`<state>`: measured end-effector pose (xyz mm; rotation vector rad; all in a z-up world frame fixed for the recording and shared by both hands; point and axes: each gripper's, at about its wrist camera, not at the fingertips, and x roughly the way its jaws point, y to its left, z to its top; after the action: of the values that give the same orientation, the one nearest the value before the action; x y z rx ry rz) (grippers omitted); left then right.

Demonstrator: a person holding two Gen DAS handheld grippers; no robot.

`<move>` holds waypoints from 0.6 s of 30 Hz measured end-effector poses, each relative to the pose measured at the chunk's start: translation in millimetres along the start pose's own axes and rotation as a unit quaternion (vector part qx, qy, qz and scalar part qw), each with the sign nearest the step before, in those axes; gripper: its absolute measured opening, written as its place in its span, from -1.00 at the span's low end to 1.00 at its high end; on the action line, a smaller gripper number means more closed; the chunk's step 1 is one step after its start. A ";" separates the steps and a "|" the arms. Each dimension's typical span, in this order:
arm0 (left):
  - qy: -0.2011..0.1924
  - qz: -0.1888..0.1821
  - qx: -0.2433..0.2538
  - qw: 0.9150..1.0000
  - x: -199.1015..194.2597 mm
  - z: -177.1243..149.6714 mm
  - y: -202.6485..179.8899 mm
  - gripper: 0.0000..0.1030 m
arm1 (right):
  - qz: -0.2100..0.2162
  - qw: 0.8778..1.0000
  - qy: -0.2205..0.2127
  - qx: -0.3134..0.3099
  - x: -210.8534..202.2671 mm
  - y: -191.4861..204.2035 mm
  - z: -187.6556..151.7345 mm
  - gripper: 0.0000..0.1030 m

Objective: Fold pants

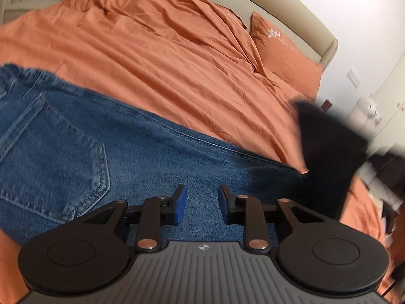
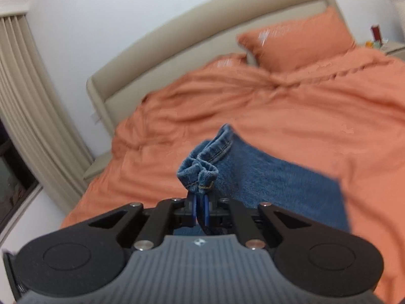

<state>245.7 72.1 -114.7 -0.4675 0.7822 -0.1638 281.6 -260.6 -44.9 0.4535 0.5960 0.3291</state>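
Pants: blue denim jeans [image 1: 141,149] lie spread on a bed covered with rumpled orange bedding [image 1: 157,58]. A stitched back pocket [image 1: 50,157] faces up near the waistband, and a seam runs along the leg.
Leg ends: in the right wrist view the hemmed cuffs [image 2: 202,164] are bunched together and lifted above the bedding, with the leg fabric trailing away to the right.
Left gripper [image 1: 202,204]: black tongs with blue pads, spread apart just above the denim, pinching nothing.
Right gripper [image 2: 201,211]: blue pads pressed together on the bunched cuffs.
Writing: a small white emblem sits on each gripper's grey ribbed body; no words are readable. The orange pillow [image 1: 283,50] carries pale embroidery, too blurred to read.
Surroundings: a beige padded headboard [image 2: 177,58] stands behind two orange pillows.
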 end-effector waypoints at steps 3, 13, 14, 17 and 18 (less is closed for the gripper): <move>0.004 -0.012 -0.023 1.000 5.6 -1.2 9.9 -0.37 | -0.004 0.998 0.068 -0.015 37.0 12.3 -63.1 -0.99; 0.045 -0.055 -0.045 0.996 36.8 -2.6 14.3 -0.07 | -0.018 0.984 0.169 -0.051 67.2 10.6 -128.4 -0.52; 0.051 -0.063 -0.051 0.995 41.5 -2.2 14.6 0.00 | -0.011 0.983 0.175 -0.047 63.8 10.1 -127.8 -0.40; 0.057 -0.089 -0.072 0.992 58.9 1.2 15.8 0.21 | 0.007 0.982 0.189 -0.027 52.3 5.3 -119.4 -0.37; 0.061 -0.096 -0.080 0.990 66.8 4.0 15.9 0.24 | 0.008 0.982 0.186 -0.016 46.5 3.6 -116.7 -0.31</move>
<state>295.0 66.8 -162.3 -0.6904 0.8737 -0.3127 247.0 -201.5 -150.2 0.3679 0.9498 0.4429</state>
